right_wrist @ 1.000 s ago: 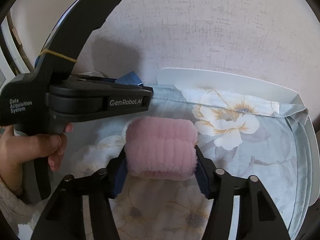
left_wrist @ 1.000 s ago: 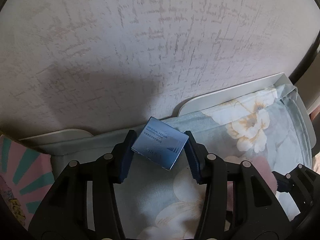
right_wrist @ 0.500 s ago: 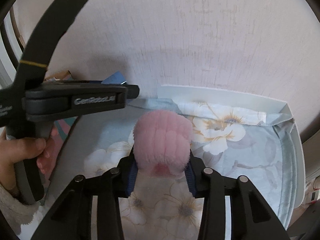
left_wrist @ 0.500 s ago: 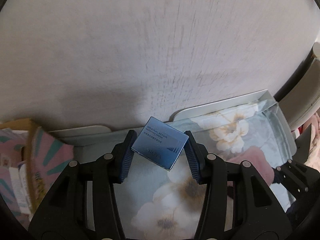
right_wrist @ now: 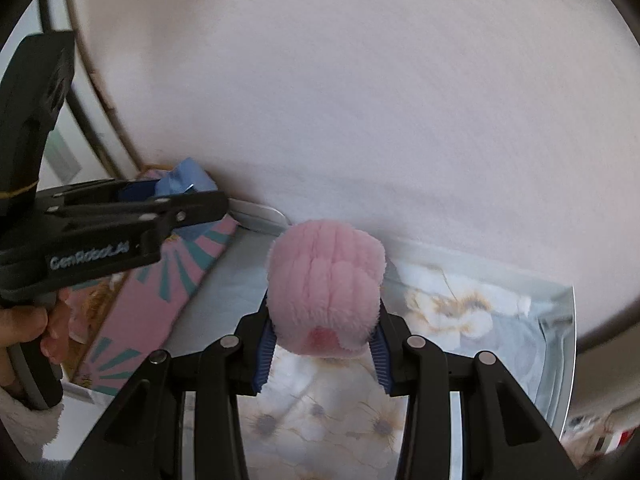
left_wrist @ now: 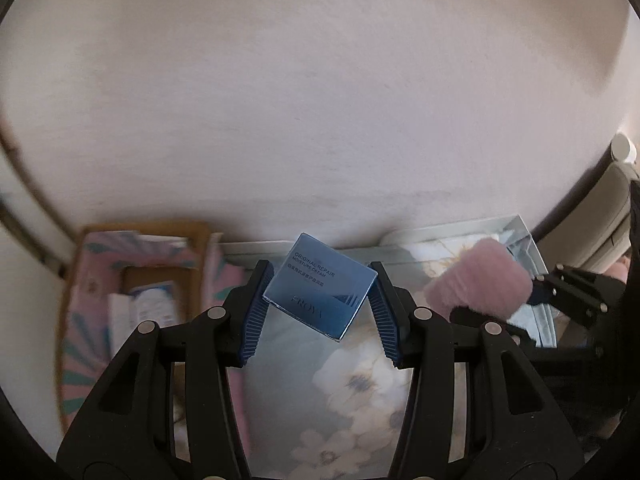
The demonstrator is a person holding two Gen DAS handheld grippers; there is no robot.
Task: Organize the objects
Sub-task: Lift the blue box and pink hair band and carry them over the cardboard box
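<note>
My left gripper [left_wrist: 320, 304] is shut on a small blue cream box [left_wrist: 322, 290], held tilted, corner down, above the flowered cloth [left_wrist: 360, 384]. In the right wrist view my right gripper [right_wrist: 323, 330] is shut on a fluffy pink roll [right_wrist: 326, 284], squeezed between the blue pads and lifted off the cloth [right_wrist: 460, 312]. The pink roll [left_wrist: 480, 284] also shows at the right of the left wrist view. From the right wrist view, the left gripper [right_wrist: 176, 200] sits at the left with the blue box [right_wrist: 184, 178], held by a hand [right_wrist: 24, 320].
An open cardboard box [left_wrist: 132, 280] with a pink and teal pattern and small packages inside stands left of the cloth. The cloth lies in a white tray [right_wrist: 568, 360] against a pale wall [left_wrist: 320, 100]. A pale chair part [left_wrist: 616, 200] shows at the far right.
Both grippers have risen from the cloth with their loads. The right jaws squeezed the pink roll narrower. The cardboard box has come into the left wrist view.
</note>
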